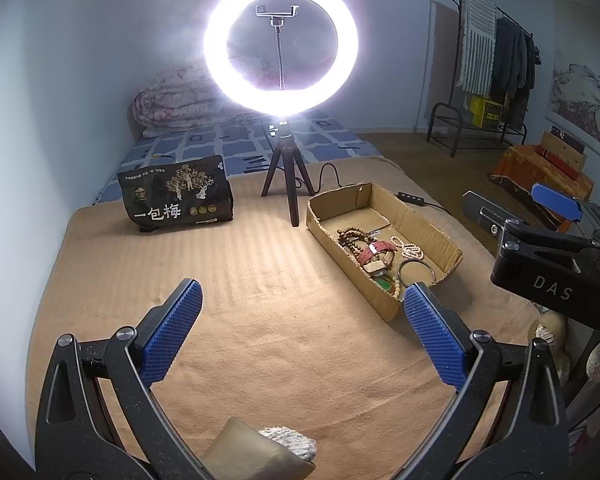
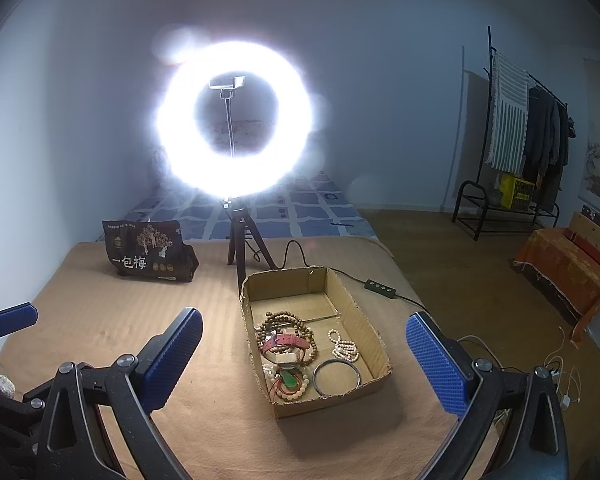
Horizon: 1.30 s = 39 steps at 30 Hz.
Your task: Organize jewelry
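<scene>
While both pairs of tongs hang over the tan blanket (image 2: 148, 296) on the bed, neither has hold of anything. The left tongs (image 1: 302, 316) stand spread as wide as they go, blue pads far apart, with only bare blanket between them. The right tongs (image 2: 304, 340) are likewise wide open, and in the right wrist view the cardboard box (image 2: 376, 344) lies between the two pads without either touching it.

All the jewelry sits inside that box, gathered toward its near end. A brown bead necklace (image 2: 278, 318) lies at about 11 o'clock in the heap, with a red-strapped watch (image 2: 286, 342) draped across it. A string of white beads (image 2: 344, 346) rests at 3 o'clock, near the right wall. A silver bangle (image 2: 337, 378) lies flat at 5 o'clock, and a green pendant (image 2: 289, 379) on a pale bead strand sits at 7 o'clock, just beside the bangle.

Beyond the box, at 12 o'clock, a lit ring light (image 2: 236, 120) stands on a small tripod. A dark snack bag (image 2: 148, 252) stands at 10 o'clock, well apart from the box.
</scene>
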### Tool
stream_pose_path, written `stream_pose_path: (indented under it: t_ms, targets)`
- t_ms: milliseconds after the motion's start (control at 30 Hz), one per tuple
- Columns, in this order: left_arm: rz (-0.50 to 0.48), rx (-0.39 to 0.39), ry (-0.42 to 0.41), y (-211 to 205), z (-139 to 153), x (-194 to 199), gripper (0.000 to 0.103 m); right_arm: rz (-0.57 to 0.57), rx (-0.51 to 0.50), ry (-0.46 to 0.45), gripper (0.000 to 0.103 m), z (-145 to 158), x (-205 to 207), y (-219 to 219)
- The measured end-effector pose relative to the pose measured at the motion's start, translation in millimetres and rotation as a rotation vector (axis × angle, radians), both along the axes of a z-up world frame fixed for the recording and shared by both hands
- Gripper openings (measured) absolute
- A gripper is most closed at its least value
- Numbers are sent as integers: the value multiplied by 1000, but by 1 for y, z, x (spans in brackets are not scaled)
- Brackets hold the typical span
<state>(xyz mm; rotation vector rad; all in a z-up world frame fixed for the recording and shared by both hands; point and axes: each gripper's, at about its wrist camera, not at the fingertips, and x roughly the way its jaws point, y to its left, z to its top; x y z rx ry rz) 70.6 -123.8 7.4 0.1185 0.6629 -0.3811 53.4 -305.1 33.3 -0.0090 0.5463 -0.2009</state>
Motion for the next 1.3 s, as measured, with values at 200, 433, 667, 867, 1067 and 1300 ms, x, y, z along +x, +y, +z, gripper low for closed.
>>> stream_pose_path:
  t_ms: [200,433,667,867,1067,1300]
  targets:
    - [-4,0,-4,-1,2,-2,103,0,-1,0,103,0,0,0]
    - [-5,0,-4,-2,2,-2,103,-1,0,0,103,0,0,0]
    - [-8,11,-17,-7,3,-6,103,-7,-2,-2,103,-1,-1,0]
    - [-6,10,-16,-7,4,-6,103,-6,-3,0,103,-1,-2,-1]
    - [-7,10,-16,-7,4,-6,103,-10,1,2,103,-1,-2,-1]
    - [-5,8,-19,-7,5,-6,103,-10,0,3,103,-1,-2,-1]
